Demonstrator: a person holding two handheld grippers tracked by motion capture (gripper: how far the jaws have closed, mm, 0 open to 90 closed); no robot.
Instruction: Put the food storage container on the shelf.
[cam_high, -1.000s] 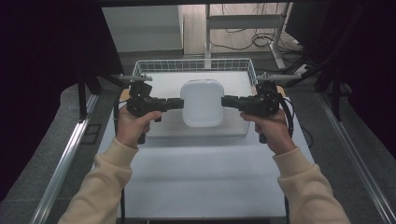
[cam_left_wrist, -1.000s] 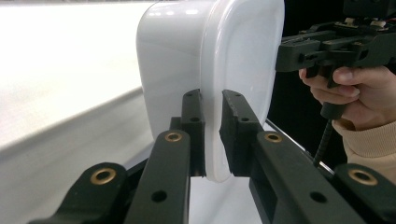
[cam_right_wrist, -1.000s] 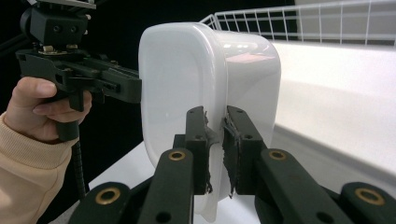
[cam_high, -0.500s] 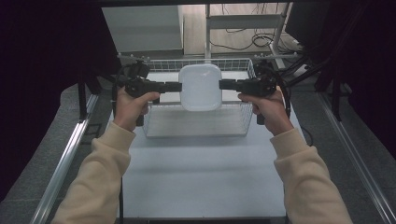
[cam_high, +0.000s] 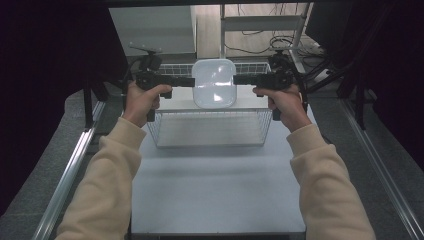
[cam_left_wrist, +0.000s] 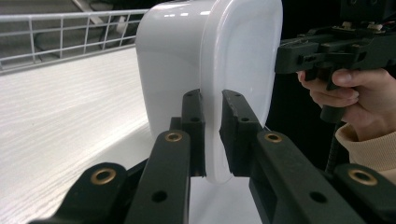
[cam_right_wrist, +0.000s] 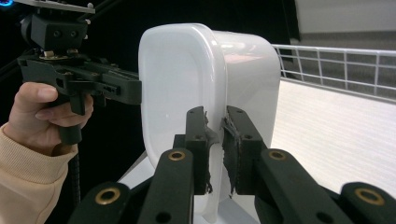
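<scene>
A white plastic tub (cam_high: 214, 82) with rounded corners hangs in the air over the wire basket (cam_high: 210, 129), its broad face turned toward me. My left gripper (cam_high: 192, 81) is shut on its left rim and my right gripper (cam_high: 235, 79) is shut on its right rim. In the left gripper view the black jaws (cam_left_wrist: 212, 135) pinch the tub's (cam_left_wrist: 187, 60) thin flange, with the other gripper (cam_left_wrist: 322, 51) at the far side. The right gripper view has its jaws (cam_right_wrist: 215, 149) clamped on the flange of the tub (cam_right_wrist: 187, 79), the left gripper (cam_right_wrist: 93, 84) beyond.
The wire basket stands at the far end of the white table (cam_high: 215, 185), its rail (cam_left_wrist: 70, 32) running behind the tub. Metal rails (cam_high: 75, 165) border the table on both sides. Dark curtains hang left and right, and cables lie on the floor behind.
Both hands have carried the tub up and away from me, from just in front of the basket to above it. The grip on both rims is unchanged.
</scene>
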